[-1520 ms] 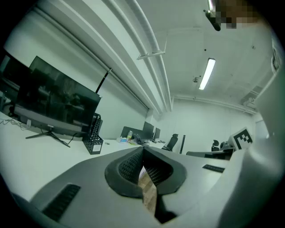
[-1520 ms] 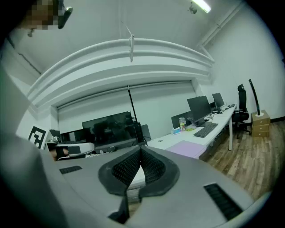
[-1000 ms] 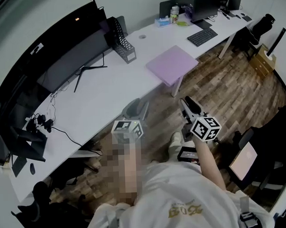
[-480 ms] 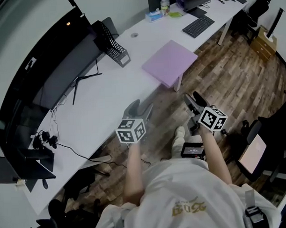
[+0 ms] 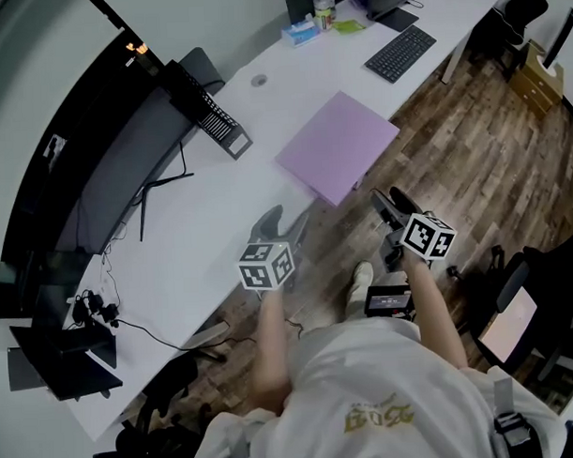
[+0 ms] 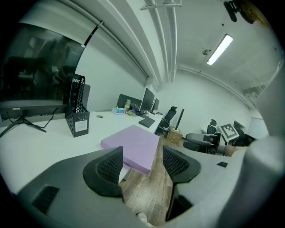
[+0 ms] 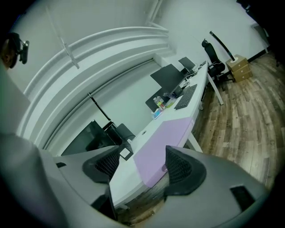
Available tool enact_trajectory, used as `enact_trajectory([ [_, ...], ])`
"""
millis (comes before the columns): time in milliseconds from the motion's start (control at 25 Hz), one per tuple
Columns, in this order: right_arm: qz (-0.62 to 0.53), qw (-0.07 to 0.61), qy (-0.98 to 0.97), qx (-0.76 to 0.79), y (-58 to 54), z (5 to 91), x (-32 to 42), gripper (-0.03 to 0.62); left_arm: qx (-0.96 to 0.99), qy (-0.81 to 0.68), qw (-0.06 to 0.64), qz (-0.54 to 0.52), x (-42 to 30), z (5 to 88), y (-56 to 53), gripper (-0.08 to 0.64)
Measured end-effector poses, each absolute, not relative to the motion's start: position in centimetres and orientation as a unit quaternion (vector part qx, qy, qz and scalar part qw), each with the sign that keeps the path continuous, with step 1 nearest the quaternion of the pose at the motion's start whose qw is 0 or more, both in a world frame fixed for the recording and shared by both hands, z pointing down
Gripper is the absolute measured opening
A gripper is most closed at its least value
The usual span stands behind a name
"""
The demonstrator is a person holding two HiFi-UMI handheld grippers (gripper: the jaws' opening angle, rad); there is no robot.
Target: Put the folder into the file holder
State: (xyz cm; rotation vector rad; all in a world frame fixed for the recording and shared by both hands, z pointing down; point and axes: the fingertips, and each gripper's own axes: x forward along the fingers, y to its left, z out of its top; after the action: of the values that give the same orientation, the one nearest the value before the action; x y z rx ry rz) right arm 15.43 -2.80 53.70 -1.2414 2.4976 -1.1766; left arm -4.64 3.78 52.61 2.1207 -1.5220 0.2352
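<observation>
A flat purple folder (image 5: 338, 146) lies on the white desk (image 5: 202, 226), one corner jutting past the desk's front edge. The black mesh file holder (image 5: 207, 113) stands upright further back on the desk, left of the folder. My left gripper (image 5: 283, 223) hovers at the desk's front edge, open and empty, short of the folder (image 6: 131, 141) and with the file holder (image 6: 76, 109) beyond to its left. My right gripper (image 5: 393, 203) hangs over the floor to the folder's right, also open and empty. It looks at the folder (image 7: 162, 138) along the desk, with the file holder (image 7: 125, 150) behind.
A large dark monitor (image 5: 125, 163) stands on the desk's left part, with cables (image 5: 92, 305) beside it. A keyboard (image 5: 404, 52), a tissue box (image 5: 300, 32) and bottles sit at the far end. Office chairs (image 6: 200, 141) and a cardboard box (image 5: 536, 74) stand on the wooden floor.
The head view has swung closer to the desk, so the folder looks larger. Both grippers have kept their places in front of the body, and their jaws look wider apart.
</observation>
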Motion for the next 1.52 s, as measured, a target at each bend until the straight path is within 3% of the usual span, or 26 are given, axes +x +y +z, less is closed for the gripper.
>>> enact_trajectory([
  [480,-0.455,0.049,0.785,-0.418,-12.2,61.1,19.6,0.320,0.764,-0.560,0.279,0.159,-1.8,57.3,-5.1,0.300],
  [1520,-0.531,0.076,0.721,-0.438,-21.3,66.5,17.8,0.348,0.769,-0.514,0.281,0.256,-2.8,62.6,-15.5,0.301],
])
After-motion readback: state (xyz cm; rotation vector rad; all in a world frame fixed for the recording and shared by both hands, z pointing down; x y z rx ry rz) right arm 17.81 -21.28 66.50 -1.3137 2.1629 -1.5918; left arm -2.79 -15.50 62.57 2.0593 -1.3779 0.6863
